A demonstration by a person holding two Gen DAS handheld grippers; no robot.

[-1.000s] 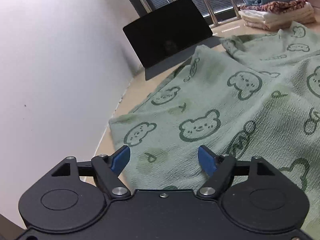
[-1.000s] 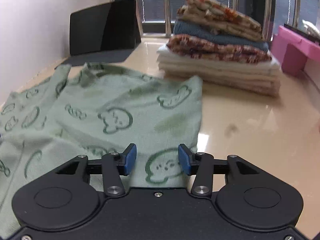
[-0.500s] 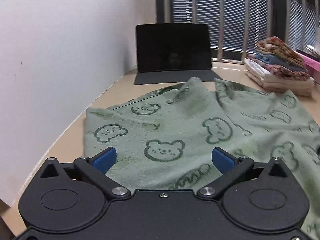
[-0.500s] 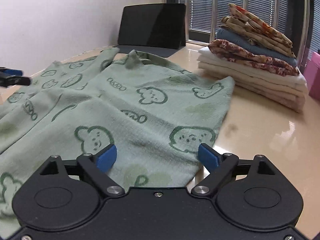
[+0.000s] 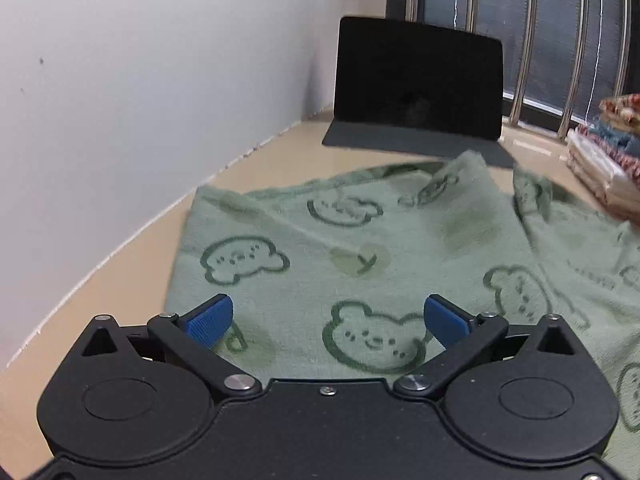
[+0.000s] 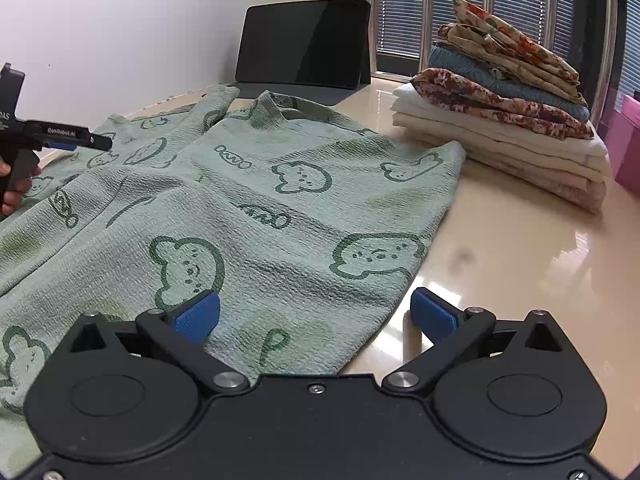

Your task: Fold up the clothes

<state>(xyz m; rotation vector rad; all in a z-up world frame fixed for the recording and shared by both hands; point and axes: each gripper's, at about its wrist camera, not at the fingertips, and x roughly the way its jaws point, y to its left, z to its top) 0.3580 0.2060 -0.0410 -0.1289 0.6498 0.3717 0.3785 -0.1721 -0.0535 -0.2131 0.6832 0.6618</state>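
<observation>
Left claw [image 5: 328, 316]: wide open, blue pads spread, nothing between them; wider than a second ago, when the pads stood closer together.
Right claw [image 6: 316, 312]: wide open too, empty; also spread further than a second ago.
Just changed: both claws opened and pulled back and up from the cloth over the last second; more of the garment in view from each side now.
Meaning for the task: probably a release or a re-aim between grips; which of the two, not settled by these views.
Green shirt [image 6: 280, 200]: spread flat on the surface, bear print up, neck end toward the far side, some creases down the middle.
Shirt relative to left claw: left edge and near corner [image 5: 188, 280] just ahead of the left pad, cloth running under and between the pads.
Shirt relative to right claw: right edge slanting between the pads; left pad over cloth, right pad over bare surface [image 6: 520, 264].
Left claw from the right view: low above the shirt's far left part [image 6: 60, 136], held in a hand [image 6: 12, 184].
Beyond: stack of folded clothes [image 6: 504, 120] just right of the shirt; dark tablet [image 6: 304, 44] propped at the far end.
</observation>
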